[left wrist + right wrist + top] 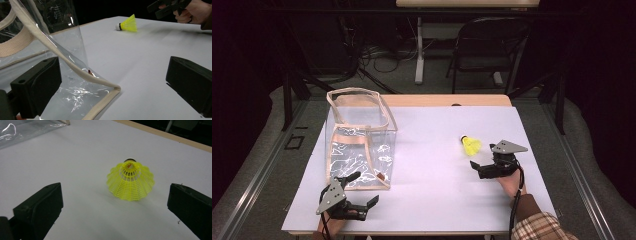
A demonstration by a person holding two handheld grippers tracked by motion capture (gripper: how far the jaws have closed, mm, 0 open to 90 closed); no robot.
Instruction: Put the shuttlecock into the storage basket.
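Your right gripper (pixel 481 161) is spread wide w/ the shuttlecock (pixel 471 144) lying on the table (pixel 432 165) just ahead of its tips, not touching; in the right gripper view the shuttlecock (pixel 130 180) sits between the two jaws but farther out, skirt toward you, cork pointing away. Your left gripper (pixel 364 189) is also released, jaws apart at the near corner of the clear bag (pixel 359 142), one jaw alongside the bag wall (pixel 62 57), nothing gripped. No readable writing or labels anywhere.
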